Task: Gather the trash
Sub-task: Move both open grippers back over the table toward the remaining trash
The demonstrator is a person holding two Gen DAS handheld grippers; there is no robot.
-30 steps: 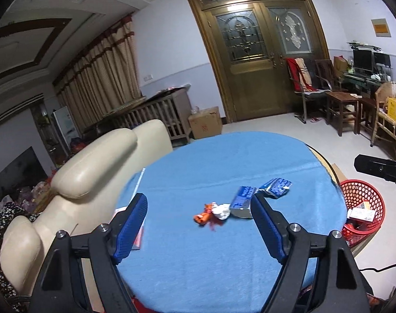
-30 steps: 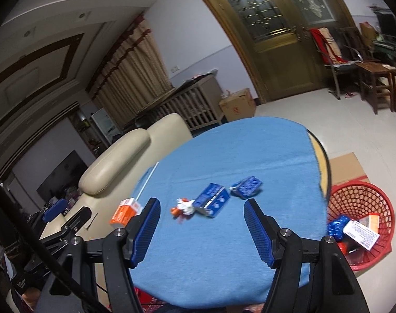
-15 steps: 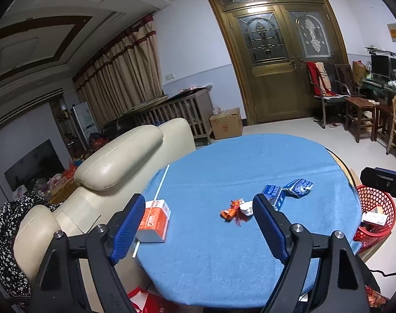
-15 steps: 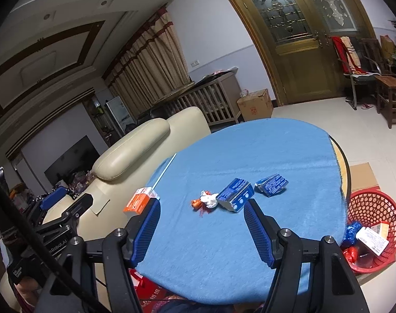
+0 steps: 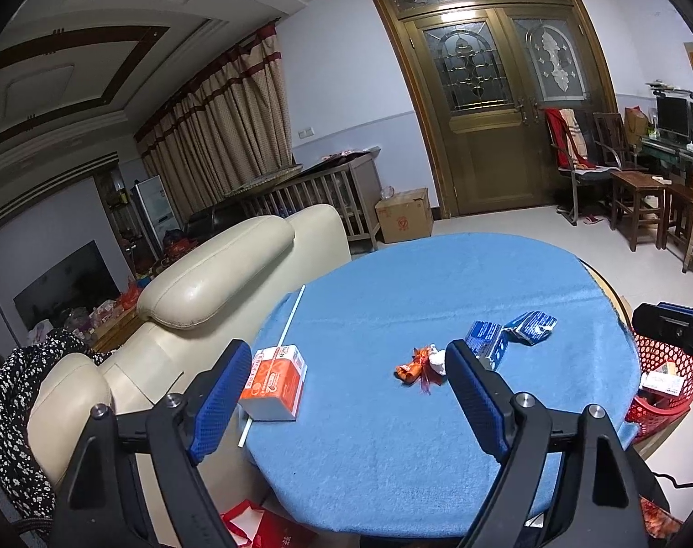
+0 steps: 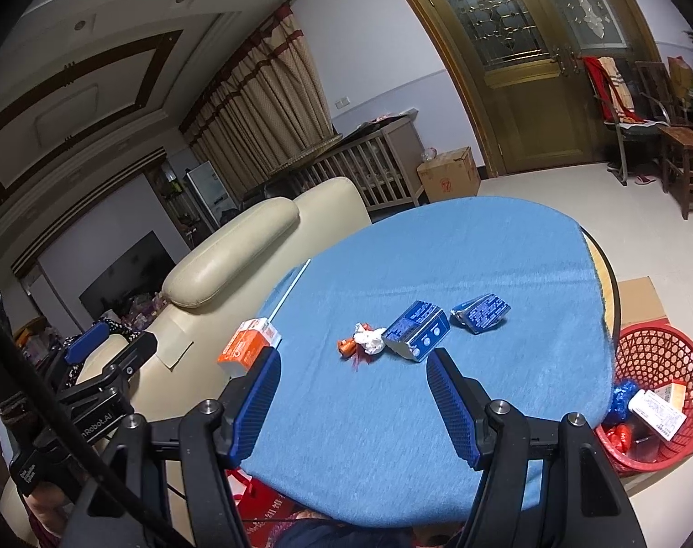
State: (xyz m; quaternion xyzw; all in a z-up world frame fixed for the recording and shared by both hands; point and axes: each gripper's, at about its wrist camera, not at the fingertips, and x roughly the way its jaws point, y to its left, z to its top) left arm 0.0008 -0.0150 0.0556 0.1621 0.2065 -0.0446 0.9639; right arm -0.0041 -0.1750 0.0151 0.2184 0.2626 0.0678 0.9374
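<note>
Trash lies on a round table with a blue cloth (image 5: 392,434) (image 6: 483,246): an orange and white carton (image 5: 273,376) (image 6: 246,349) with a white straw (image 5: 291,319) at the left edge, an orange and white crumpled wrapper (image 5: 419,363) (image 6: 362,342) in the middle, a blue carton (image 5: 485,347) (image 6: 417,331) and a blue packet (image 5: 531,326) (image 6: 481,313) to its right. My left gripper (image 5: 346,392) is open and empty above the near edge. My right gripper (image 6: 353,399) is open and empty, also held back over the near edge.
A red mesh basket (image 6: 652,392) (image 5: 666,374) with trash in it stands on the floor right of the table. A cream leather sofa (image 5: 209,301) presses against the table's left side. Chairs and a wooden door are far behind.
Both grippers have pulled back and up from the table, so the whole tabletop and the orange carton now show. Both stay open. Nothing on the table has moved.
</note>
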